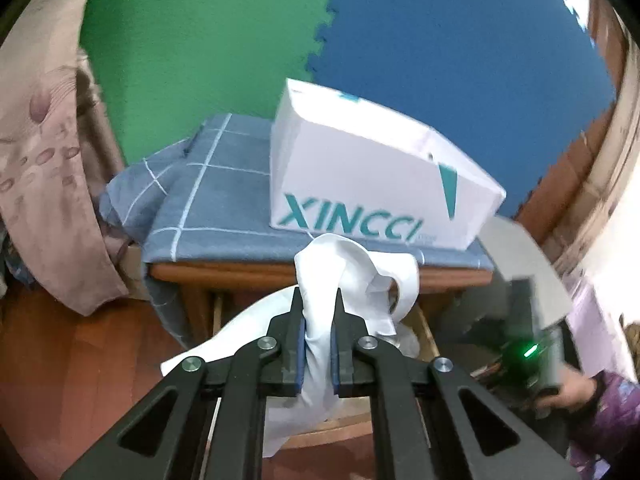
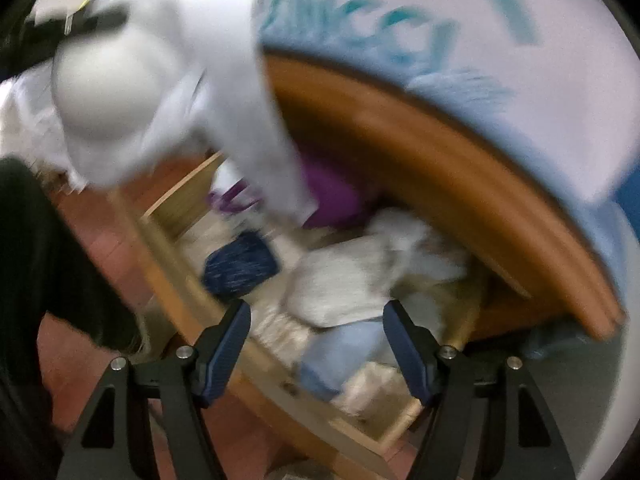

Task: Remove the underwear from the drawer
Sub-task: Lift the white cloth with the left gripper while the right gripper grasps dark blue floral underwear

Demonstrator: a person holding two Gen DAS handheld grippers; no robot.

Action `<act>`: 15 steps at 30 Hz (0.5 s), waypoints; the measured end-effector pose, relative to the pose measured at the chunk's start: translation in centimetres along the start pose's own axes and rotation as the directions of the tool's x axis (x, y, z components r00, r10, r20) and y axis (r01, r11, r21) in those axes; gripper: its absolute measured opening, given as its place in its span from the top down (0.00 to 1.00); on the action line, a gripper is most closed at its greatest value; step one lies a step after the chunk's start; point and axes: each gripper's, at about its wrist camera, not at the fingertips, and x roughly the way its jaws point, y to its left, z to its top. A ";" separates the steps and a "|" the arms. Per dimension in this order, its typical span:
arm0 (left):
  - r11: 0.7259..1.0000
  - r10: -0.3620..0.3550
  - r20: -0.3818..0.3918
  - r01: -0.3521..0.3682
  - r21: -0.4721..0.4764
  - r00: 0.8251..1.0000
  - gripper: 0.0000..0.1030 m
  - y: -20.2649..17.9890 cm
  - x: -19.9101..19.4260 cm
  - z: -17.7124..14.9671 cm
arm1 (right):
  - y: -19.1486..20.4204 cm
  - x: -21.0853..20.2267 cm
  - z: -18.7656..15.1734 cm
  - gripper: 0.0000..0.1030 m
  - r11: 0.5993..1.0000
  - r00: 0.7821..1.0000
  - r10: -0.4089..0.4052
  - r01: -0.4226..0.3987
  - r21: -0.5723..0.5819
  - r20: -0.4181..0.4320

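Note:
My left gripper is shut on a white undergarment, held up in front of the wooden cabinet, above the open drawer. In the blurred right wrist view the same white garment hangs at upper left over the open drawer, which holds folded clothes: a dark blue piece, a purple one, grey-white ones and a light blue one. My right gripper is open and empty, over the drawer's front part.
A white XINCCI box stands on a blue checked cloth on the cabinet top. A pink curtain hangs at left. Wooden floor lies below. The right hand with its gripper shows at right.

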 end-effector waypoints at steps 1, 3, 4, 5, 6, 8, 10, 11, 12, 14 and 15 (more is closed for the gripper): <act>1.000 0.005 0.009 -0.004 -0.017 1.000 0.92 0.7 0.0 0.1 | 0.9 0.8 0.4 0.31 0.999 0.999 0.024 -0.025 -0.032 -0.020; 0.999 0.010 0.019 -0.009 -0.036 1.000 0.92 1.1 -0.5 0.3 | 2.5 2.8 1.6 0.31 0.995 0.996 0.048 -0.054 -0.085 -0.080; 0.999 0.009 0.025 -0.008 -0.041 1.000 0.92 1.2 -0.7 0.3 | 3.1 3.8 2.1 0.31 0.993 0.993 0.046 -0.056 -0.100 -0.107; 0.999 0.008 0.036 -0.006 -0.048 0.999 0.92 1.4 -0.9 0.4 | 3.5 4.7 2.6 0.31 0.992 0.990 0.045 -0.060 -0.108 -0.132; 0.999 0.005 0.045 -0.003 -0.051 0.999 0.92 1.5 -1.2 0.4 | 3.8 6.1 3.3 0.31 0.993 0.984 0.049 -0.066 -0.100 -0.169; 0.998 0.004 0.062 -0.001 -0.057 0.998 0.91 1.8 -1.6 0.4 | 4.0 8.2 4.0 0.31 0.994 0.973 0.061 -0.079 -0.072 -0.224; 0.998 0.008 0.074 -0.003 -0.068 0.997 0.91 2.3 -2.0 0.4 | 4.2 9.6 5.0 0.31 0.995 0.964 0.070 -0.086 -0.052 -0.256; 0.997 0.006 0.078 0.000 -0.075 0.997 0.91 2.5 -2.2 0.4 | 4.4 10.3 5.4 0.31 0.995 0.960 0.072 -0.088 -0.046 -0.272; 0.996 0.006 0.080 0.000 -0.084 0.997 0.91 2.9 -2.3 0.4 | 4.6 11.2 5.8 0.31 0.996 0.954 0.073 -0.087 -0.037 -0.291; 0.994 -0.001 0.081 0.010 -0.109 0.997 0.91 3.6 -2.4 0.4 | 4.5 12.5 6.4 0.31 0.996 0.944 0.092 -0.094 0.010 -0.318; 0.992 -0.009 0.078 0.019 -0.121 0.997 0.91 3.9 -2.4 0.4 | 4.5 13.0 6.6 0.31 0.992 0.937 0.123 -0.116 0.041 -0.328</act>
